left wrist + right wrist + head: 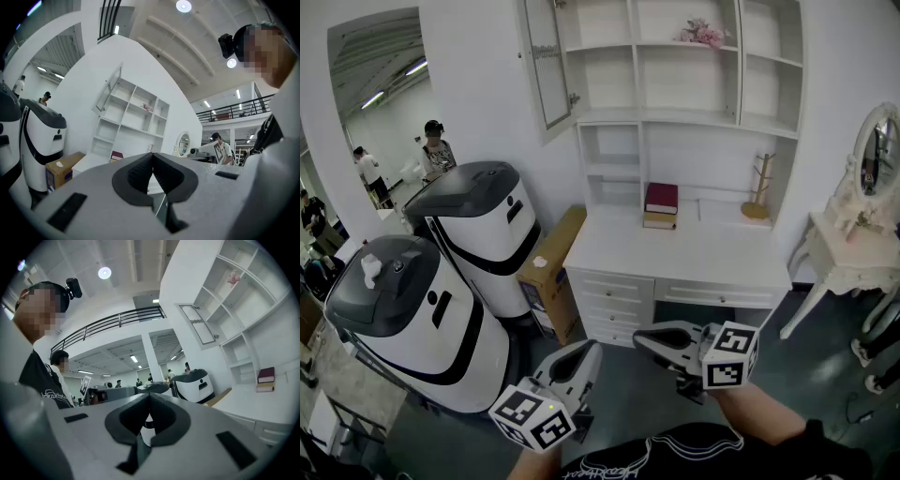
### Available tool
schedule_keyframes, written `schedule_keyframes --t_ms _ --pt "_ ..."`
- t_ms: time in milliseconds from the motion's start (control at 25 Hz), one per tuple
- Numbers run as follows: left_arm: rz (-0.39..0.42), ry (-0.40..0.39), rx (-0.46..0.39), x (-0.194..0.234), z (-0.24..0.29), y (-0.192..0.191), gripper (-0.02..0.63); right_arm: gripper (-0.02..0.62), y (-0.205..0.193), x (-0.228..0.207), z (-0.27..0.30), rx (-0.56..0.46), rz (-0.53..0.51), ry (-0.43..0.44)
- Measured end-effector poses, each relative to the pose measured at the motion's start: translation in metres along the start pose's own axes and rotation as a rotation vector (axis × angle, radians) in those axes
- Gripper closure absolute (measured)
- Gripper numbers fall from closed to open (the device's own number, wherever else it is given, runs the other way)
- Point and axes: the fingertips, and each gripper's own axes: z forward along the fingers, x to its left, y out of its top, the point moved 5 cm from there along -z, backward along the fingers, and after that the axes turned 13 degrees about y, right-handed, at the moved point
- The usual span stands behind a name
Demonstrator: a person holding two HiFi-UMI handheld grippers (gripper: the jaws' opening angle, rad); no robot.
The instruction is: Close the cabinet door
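Observation:
The white shelf cabinet (pixel 675 66) stands over a white desk (pixel 675 253). Its glass door (pixel 546 61) at the upper left hangs swung out, away from the shelves. The same door shows open in the left gripper view (pixel 108 89) and in the right gripper view (pixel 197 324). Both grippers hover low in front of me, well short of the desk and far below the door. My left gripper (pixel 586 354) is shut and empty, its pads meeting (pixel 152 157). My right gripper (pixel 647 337) is likewise shut with nothing held (pixel 149 397).
Two big white-and-black machines (pixel 478 230) (pixel 412 319) stand left of the desk, with a cardboard box (pixel 548 267) between them and the drawers. Books (pixel 661 202) and a wooden stand (pixel 759 192) sit on the desk. A vanity table with a mirror (pixel 862 225) is at the right.

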Motion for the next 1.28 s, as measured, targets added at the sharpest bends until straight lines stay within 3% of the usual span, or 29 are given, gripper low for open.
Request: schedule_keyframes --t_ms 360,760,1120,1280 --pt "-0.007 -0.006 0.010 0.009 -0.007 -0.006 0.601 0.589 -0.005 0.003 0.009 -0.013 0.016 -0.007" --pt "-0.009 -0.005 0.008 0.031 0.016 -0.007 0.601 0.589 -0.004 -0.032 0.021 -0.017 0.029 -0.018" --pt "-0.040 0.004 0.029 0.087 0.079 -0.001 0.601 0.589 0.004 -0.116 0.048 -0.024 0.067 0.021" --pt "-0.107 0.005 0.034 0.127 0.127 0.009 0.601 0.589 0.020 -0.174 0.062 -0.035 0.074 0.016"
